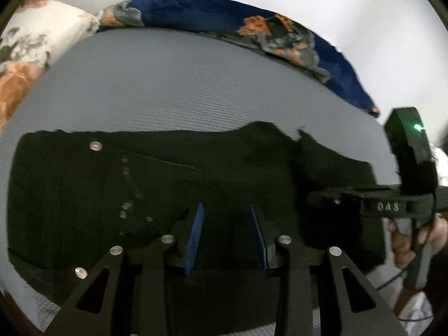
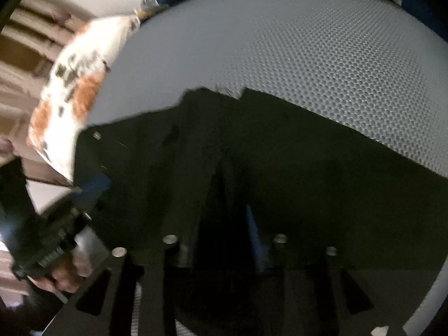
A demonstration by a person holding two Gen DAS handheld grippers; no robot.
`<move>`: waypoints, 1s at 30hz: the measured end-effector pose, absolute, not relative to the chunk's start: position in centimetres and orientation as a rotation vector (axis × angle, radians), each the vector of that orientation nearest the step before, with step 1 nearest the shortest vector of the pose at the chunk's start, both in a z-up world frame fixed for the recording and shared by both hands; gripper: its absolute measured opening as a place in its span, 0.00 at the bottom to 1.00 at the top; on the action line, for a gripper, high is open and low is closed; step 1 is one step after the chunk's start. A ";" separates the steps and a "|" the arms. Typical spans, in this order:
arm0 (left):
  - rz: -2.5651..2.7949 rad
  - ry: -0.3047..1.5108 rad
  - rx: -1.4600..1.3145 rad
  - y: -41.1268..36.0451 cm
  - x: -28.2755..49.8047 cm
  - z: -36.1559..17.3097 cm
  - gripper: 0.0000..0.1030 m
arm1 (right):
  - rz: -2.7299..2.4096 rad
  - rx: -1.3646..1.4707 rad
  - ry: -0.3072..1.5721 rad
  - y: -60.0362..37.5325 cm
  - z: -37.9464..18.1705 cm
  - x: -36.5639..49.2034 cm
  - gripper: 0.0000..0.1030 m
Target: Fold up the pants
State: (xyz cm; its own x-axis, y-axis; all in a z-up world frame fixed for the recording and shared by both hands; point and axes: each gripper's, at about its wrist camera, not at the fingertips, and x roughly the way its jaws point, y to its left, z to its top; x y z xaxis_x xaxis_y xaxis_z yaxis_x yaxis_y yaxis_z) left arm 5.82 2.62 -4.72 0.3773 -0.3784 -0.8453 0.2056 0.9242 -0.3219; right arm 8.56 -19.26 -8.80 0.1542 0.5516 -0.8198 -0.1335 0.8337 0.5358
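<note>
Black pants (image 1: 168,184) lie folded on a grey honeycomb-textured mat (image 1: 173,89), with metal buttons and rivets at their left part. My left gripper (image 1: 226,210) is open just above the pants' near edge, its blue pads (image 1: 196,232) apart with nothing between them. The right gripper's body (image 1: 386,204), in a hand, reaches over the pants' right end. In the right wrist view the pants (image 2: 280,154) fill the lower half; my right gripper (image 2: 232,212) is low over the dark cloth, one blue pad (image 2: 256,238) showing, its state unclear. The left gripper (image 2: 70,212) shows at the left.
A blue floral cloth (image 1: 280,33) lies along the mat's far edge. A white and orange patterned cloth (image 1: 36,47) is at the far left; it also shows in the right wrist view (image 2: 72,95). White wall lies behind.
</note>
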 end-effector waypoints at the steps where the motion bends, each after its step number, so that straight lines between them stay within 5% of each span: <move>1: -0.405 1.132 -0.189 2.5 5.7 -4.6 0.35 | 0.515 0.391 1.320 -19.7 -8.2 8.4 0.30; 6: -0.552 1.192 -0.281 1.1 5.9 -4.9 0.35 | 0.445 0.415 1.220 -23.7 -4.8 6.7 0.42; 18: -0.607 1.432 -0.312 -4.3 6.9 -8.7 0.33 | 0.290 0.530 1.235 -31.6 -7.0 3.8 0.42; 24: -0.585 1.420 -0.223 -7.7 5.7 -8.5 0.08 | 0.224 0.472 1.248 -32.0 -8.8 3.5 0.42; 30: -0.538 1.317 -0.093 -8.8 4.1 -7.1 0.05 | 0.142 0.272 1.206 -30.9 -8.1 3.8 0.45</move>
